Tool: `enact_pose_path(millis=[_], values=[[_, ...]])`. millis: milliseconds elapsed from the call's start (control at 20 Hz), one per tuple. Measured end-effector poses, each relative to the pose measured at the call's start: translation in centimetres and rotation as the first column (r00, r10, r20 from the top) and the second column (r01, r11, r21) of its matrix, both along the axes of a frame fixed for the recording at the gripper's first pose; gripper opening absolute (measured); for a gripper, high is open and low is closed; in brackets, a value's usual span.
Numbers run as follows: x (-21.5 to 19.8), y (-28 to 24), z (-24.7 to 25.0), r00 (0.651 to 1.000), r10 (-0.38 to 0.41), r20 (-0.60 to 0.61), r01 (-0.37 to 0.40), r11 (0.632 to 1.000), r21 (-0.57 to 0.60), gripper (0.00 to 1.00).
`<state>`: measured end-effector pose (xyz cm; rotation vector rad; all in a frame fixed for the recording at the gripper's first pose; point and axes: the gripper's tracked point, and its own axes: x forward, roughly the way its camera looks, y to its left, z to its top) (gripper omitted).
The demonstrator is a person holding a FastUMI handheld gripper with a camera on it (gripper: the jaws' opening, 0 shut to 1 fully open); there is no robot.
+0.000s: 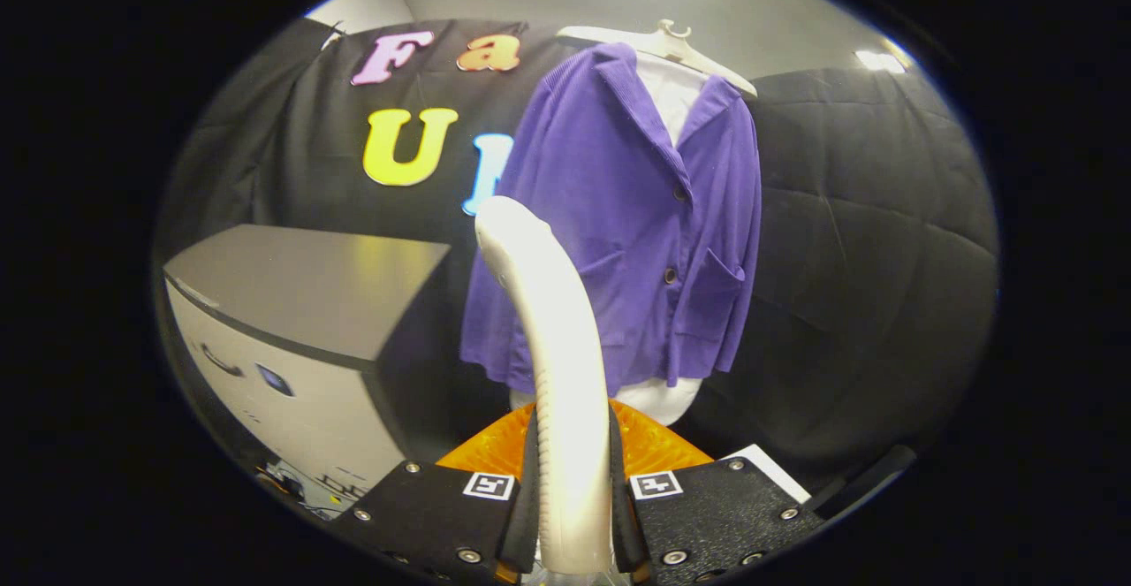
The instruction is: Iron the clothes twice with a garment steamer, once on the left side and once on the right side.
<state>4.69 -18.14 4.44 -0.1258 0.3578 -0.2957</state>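
A purple button-front jacket (pixel 618 215) hangs over a white shirt (pixel 671 95) on a pale hanger (pixel 663 42), in front of the black cloth wall. My gripper (pixel 573 489) is shut on the cream handle of the garment steamer (pixel 552 338). Both fingers press on its sides. The steamer rises from between the fingers and curves forward. Its head overlaps the jacket's left side in the view; whether it touches the cloth I cannot tell.
A grey box-shaped cabinet (pixel 300 303) stands left of the jacket, close to the fingers. An orange ribbed object (pixel 645 445) lies just beyond the fingers, below the jacket's hem. A white flat piece (pixel 773 471) shows to its right.
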Motion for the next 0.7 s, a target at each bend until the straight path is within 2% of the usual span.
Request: enact_pose_path(millis=[300,500,700], values=[[-4.4,5.5,7.5,0.981,0.15,0.123,-0.157,0.987,0.043,0.33],[-7.0,7.3,12.4,0.959,0.196,0.207,-0.211,0.976,0.054,0.33],[-7.2,8.3,16.1,0.938,0.212,0.273,-0.238,0.969,0.066,0.33]])
